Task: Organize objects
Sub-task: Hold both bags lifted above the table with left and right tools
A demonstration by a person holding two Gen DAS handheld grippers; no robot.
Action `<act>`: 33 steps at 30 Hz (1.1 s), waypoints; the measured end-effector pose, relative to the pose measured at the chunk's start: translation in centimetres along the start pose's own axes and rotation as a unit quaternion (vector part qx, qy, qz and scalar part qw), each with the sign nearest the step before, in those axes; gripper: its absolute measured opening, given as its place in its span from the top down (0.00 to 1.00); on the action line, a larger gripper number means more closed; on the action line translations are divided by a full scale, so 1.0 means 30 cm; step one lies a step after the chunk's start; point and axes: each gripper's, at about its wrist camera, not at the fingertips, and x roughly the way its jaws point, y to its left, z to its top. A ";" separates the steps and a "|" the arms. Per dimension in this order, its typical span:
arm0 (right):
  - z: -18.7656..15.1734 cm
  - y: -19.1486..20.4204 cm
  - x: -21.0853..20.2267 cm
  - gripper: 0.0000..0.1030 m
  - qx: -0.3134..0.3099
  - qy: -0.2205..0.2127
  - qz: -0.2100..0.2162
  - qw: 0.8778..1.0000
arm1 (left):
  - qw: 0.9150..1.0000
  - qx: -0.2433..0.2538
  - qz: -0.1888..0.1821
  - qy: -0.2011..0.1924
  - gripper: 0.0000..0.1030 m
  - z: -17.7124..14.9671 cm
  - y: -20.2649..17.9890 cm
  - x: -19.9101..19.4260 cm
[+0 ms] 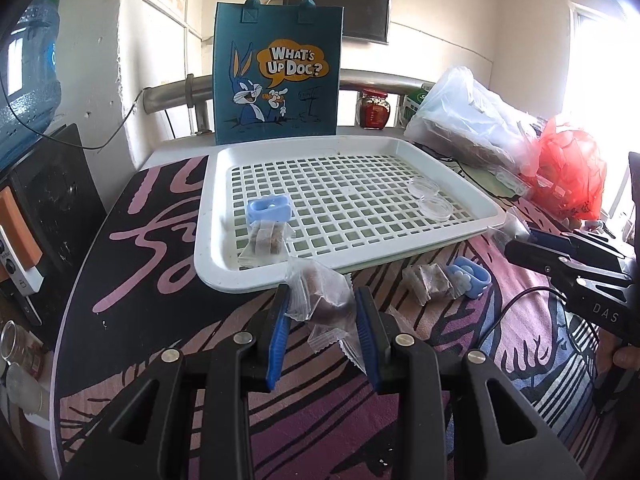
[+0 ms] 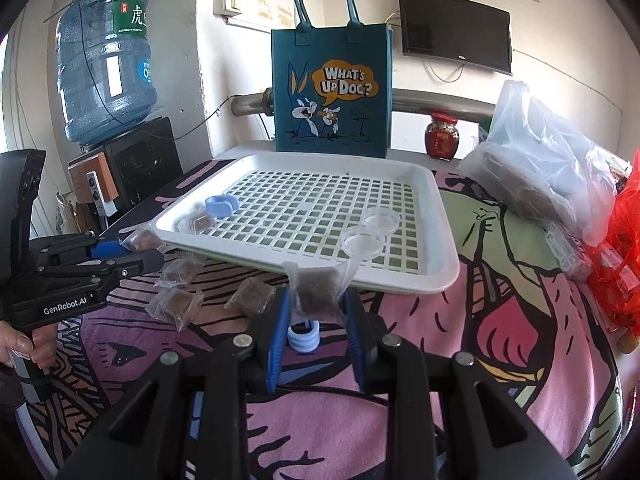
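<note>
My left gripper [image 1: 321,294] is shut on a clear packet with a brown block [image 1: 326,300], held just in front of the white perforated tray [image 1: 216,268]. My right gripper [image 2: 316,294] is shut on a similar brown-block packet [image 2: 316,290] near the tray's front edge [image 2: 440,280]. In the tray lie a blue clip [image 1: 270,210], one packet [image 1: 266,244] and two clear round dishes [image 1: 430,198]. Loose packets [image 2: 176,304] and a second blue clip [image 2: 303,338] lie on the patterned tablecloth in front of the tray.
A teal cartoon tote bag [image 1: 276,68] stands upright behind the tray. A red-lidded jar [image 2: 441,136], a filled clear plastic bag [image 2: 540,160] and a red bag [image 1: 568,168] crowd the right side. A water bottle [image 2: 104,60] on a black box stands off the table's left.
</note>
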 end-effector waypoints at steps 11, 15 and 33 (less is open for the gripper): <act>0.000 -0.013 0.000 0.74 0.006 -0.001 0.005 1.000 | 1.000 -0.005 -0.003 0.001 0.70 -0.001 0.001 0.004; 0.000 -0.016 0.000 0.74 0.007 -0.001 0.006 1.000 | 1.000 -0.007 -0.004 0.002 0.70 0.000 0.001 0.006; -0.001 -0.016 0.002 0.74 0.009 -0.001 0.009 1.000 | 1.000 -0.009 -0.006 0.003 0.70 -0.003 0.006 0.008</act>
